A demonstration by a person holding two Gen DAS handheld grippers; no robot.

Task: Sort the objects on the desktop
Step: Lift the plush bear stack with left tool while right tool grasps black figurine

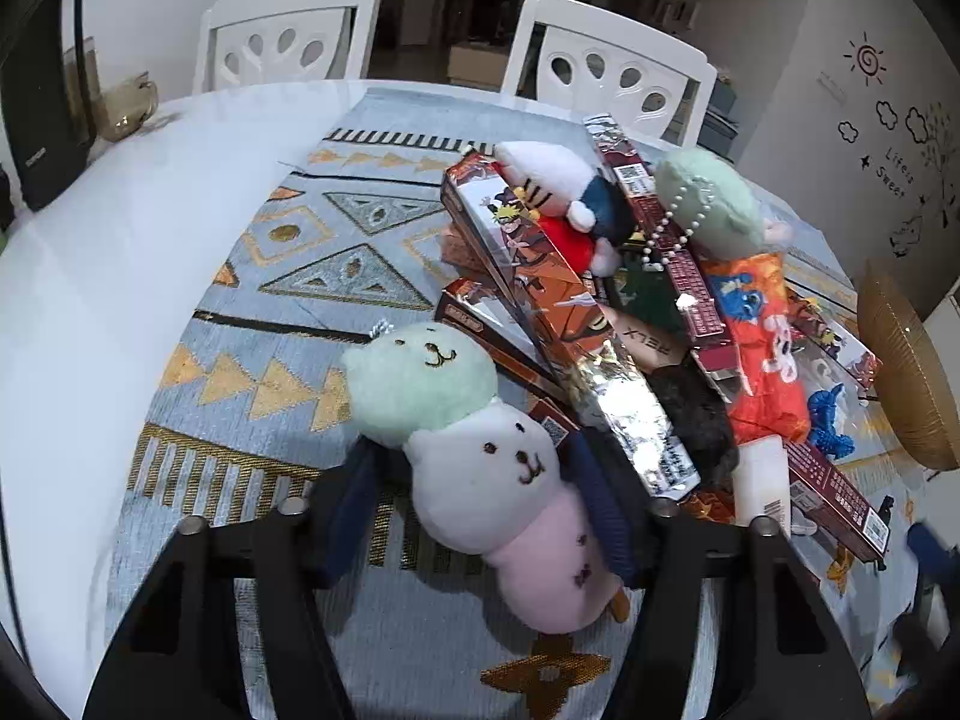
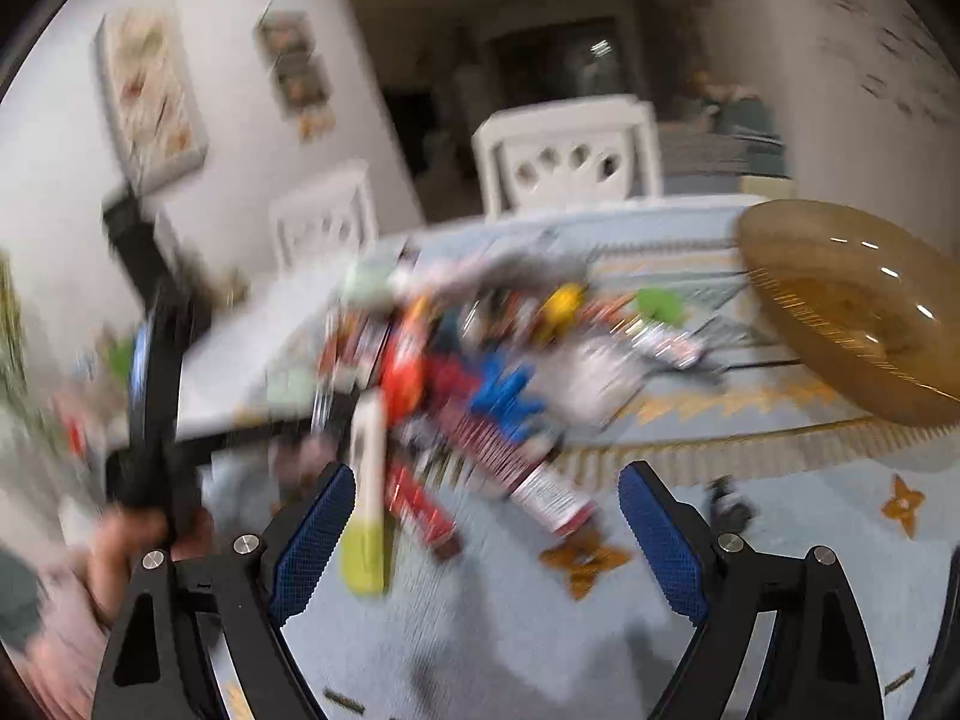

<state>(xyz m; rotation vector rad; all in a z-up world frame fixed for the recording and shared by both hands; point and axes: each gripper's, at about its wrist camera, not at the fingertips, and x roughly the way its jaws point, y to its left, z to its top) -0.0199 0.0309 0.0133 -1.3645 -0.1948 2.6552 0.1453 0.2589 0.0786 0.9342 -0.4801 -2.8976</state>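
1. Desktop objects (image 1: 630, 312) in an unsorted heap across the patterned mat (image 1: 252, 312) on the table (image 1: 120, 240): printed boxes (image 1: 540, 276), soft toys (image 1: 570, 192), an orange packet (image 1: 762, 348), a blue figurine (image 1: 831, 420)
2. Three-ball plush (image 1: 480, 462) at the heap's near edge, clamped at its white middle between the pads of the left tool (image 1: 471, 450); green head forward, pink end back toward the camera
3. Right tool (image 2: 489, 471) spread wide above the mat, nothing between its pads, the whole view smeared by motion
4. Likely trouble: a soft, rounded body squeezed only at the waist, liable to squirm out or swing on the way to its place; too light a clamp the probable cause
5. Further risk: green head just beside the printed boxes, so a careless sweep apt to nudge the stack and send the soft toys perched on top sliding
6. Also at stake: both tools working near the same heap, the hurried right tool apt to clip the left one or the dish
7. Amber glass dish (image 2: 840, 312) at the table's right side, well apart from the plush; nothing visible inside, though blur limits certainty
8. Glass mug (image 1: 126, 108) at the far left edge; contents not discernible
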